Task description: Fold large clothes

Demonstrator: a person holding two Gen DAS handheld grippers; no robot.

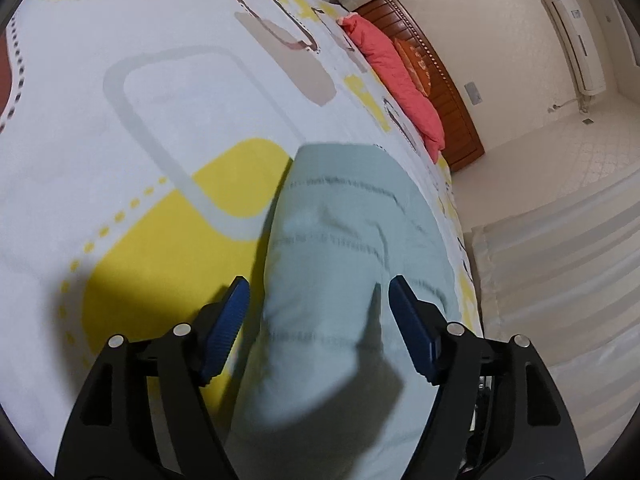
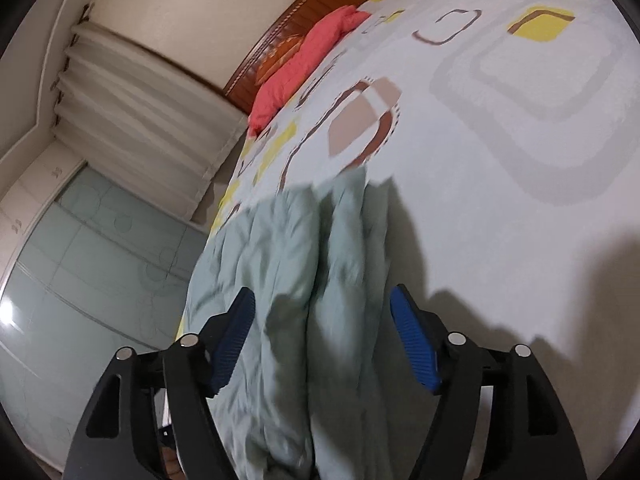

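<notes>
A pale green garment [image 1: 344,264] lies on the patterned bedspread [image 1: 168,120], stretched away from the camera, with faint dotted stripes. My left gripper [image 1: 318,292] is open just above it, the blue pads [image 1: 226,328] standing wide apart on either side of the cloth. In the right wrist view the same garment [image 2: 296,264] lies crumpled in long folds near the bed's edge. My right gripper [image 2: 322,300] is open over it, with its blue pads [image 2: 414,340] spread. Neither gripper holds cloth.
The bedspread [image 2: 500,112] is white with yellow, grey and brown shapes. A coral pillow [image 1: 394,76] lies by the wooden headboard [image 1: 444,92]. Curtains [image 2: 136,120], a glass wardrobe door [image 2: 88,264] and an air conditioner [image 1: 576,40] line the room.
</notes>
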